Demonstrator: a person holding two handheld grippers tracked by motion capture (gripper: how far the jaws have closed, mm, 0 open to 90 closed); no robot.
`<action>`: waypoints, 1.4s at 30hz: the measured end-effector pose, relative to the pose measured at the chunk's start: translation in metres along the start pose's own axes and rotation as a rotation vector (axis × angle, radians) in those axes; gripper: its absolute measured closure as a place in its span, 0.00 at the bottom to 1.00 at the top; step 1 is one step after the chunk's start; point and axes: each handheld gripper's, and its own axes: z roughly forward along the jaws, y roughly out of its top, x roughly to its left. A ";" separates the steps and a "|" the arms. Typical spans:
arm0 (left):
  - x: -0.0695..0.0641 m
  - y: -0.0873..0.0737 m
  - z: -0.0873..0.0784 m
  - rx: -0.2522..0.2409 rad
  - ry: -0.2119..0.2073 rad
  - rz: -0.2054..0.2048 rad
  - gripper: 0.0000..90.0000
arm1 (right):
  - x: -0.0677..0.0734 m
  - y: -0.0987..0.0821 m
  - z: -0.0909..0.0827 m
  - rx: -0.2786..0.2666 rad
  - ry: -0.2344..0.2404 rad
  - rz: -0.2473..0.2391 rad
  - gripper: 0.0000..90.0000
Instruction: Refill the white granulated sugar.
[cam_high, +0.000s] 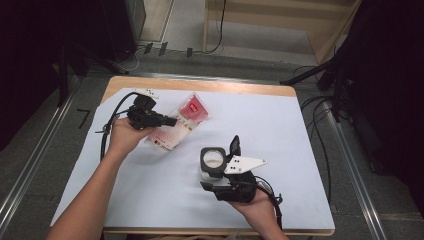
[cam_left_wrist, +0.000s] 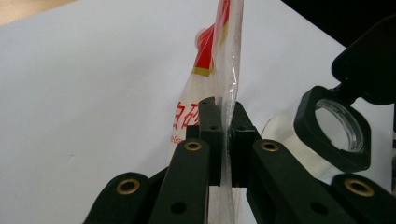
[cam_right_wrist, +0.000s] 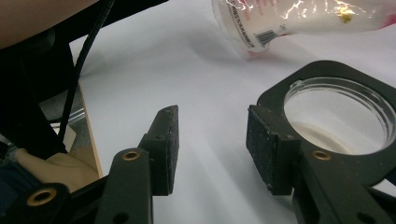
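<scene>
The clear plastic pouch with red print and white powder inside (cam_high: 176, 125) is pinched by its edge between the two black pads of the left gripper (cam_left_wrist: 224, 135), which are closed tight on the film; the pouch stands edge-on, rising straight up from those fingers, its printed face to their left. In the high view it stretches away from the left gripper (cam_high: 170, 121) toward the far side of the white table sheet (cam_high: 280, 130), seemingly lifted at the gripped end, though the view is too small to be sure.

The clear jar with a square black collar and hinged black flip lid (cam_high: 214, 161) stands open just beyond the right gripper (cam_right_wrist: 212, 144). Its collar lies against the outer side of that gripper's right finger (cam_right_wrist: 271, 149). The right jaws stand partly apart, with only bare sheet between them.
</scene>
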 end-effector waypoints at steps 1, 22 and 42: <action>0.000 -0.001 -0.001 -0.008 0.001 0.001 0.99 | -0.001 0.000 0.000 -0.001 0.000 0.002 0.61; -0.005 -0.035 -0.026 -0.039 -0.002 -0.013 0.97 | -0.006 -0.005 -0.004 -0.008 0.007 0.023 0.61; -0.004 -0.064 -0.049 -0.045 0.022 -0.035 0.96 | -0.007 -0.005 -0.005 0.000 0.001 0.016 0.61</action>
